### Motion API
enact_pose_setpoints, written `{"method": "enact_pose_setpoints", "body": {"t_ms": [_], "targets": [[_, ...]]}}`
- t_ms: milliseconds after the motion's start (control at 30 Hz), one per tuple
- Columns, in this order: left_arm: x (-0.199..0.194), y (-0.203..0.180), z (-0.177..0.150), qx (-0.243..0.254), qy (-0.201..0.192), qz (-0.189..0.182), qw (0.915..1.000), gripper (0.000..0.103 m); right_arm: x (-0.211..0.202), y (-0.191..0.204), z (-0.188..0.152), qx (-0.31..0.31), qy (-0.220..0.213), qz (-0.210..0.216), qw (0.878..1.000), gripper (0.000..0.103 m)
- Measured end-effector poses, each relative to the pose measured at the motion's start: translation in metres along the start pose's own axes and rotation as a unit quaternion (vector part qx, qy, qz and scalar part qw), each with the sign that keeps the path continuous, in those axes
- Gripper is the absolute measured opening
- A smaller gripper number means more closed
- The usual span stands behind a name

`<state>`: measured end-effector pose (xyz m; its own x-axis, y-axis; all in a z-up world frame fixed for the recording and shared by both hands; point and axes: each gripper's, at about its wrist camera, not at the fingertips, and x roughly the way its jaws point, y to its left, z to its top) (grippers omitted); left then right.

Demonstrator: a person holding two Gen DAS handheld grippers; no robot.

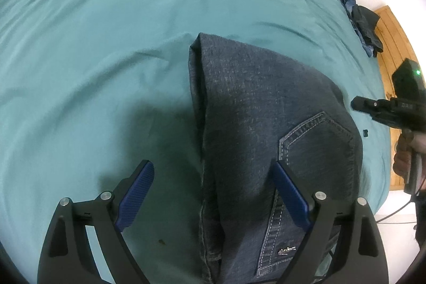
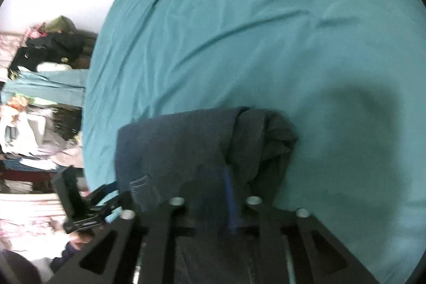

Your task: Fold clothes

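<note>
Dark blue jeans [image 1: 266, 111] lie folded on a teal bed sheet [image 1: 106, 44], back pocket up. My left gripper [image 1: 213, 172] is open, its blue pads [image 1: 135, 196] straddling the jeans' left edge near the waist end. In the left wrist view the right gripper [image 1: 372, 108] shows at the right, by the jeans' right edge. In the right wrist view my right gripper [image 2: 229, 193] is shut on the jeans [image 2: 173, 145], the cloth bunched between its fingers. The left gripper [image 2: 101, 198] shows at the lower left there.
A pile of dark clothes [image 1: 362, 23] lies at the bed's far right corner above a wooden floor [image 1: 394, 44]. Beside the bed, cluttered clothes and shelves [image 2: 45, 97] fill the left of the right wrist view. A cable [image 1: 399, 209] trails near the bed edge.
</note>
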<state>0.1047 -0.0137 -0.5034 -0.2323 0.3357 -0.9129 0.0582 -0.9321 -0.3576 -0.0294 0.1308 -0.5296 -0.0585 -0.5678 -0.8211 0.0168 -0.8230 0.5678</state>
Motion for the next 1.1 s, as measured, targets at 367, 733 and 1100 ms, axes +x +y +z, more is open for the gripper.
{"method": "enact_pose_setpoints", "body": {"t_ms": [367,733,1100], "targets": [[0.0,0.0,-0.005,0.012,0.002,-0.001,0.9999,0.092,0.03,-0.018,0.014,0.059,-0.021,0.107,0.992,0.004],[-0.008,0.014,-0.018,-0.002,0.003,-0.002,1.0,0.092,-0.03,-0.039,0.022,0.075,-0.037,0.0,0.996,0.066],[-0.005,0.004,-0.02,0.01,-0.006,0.007,0.9999,0.092,0.016,-0.011,0.052,0.004,0.128,-0.132,0.983,0.047]]}}
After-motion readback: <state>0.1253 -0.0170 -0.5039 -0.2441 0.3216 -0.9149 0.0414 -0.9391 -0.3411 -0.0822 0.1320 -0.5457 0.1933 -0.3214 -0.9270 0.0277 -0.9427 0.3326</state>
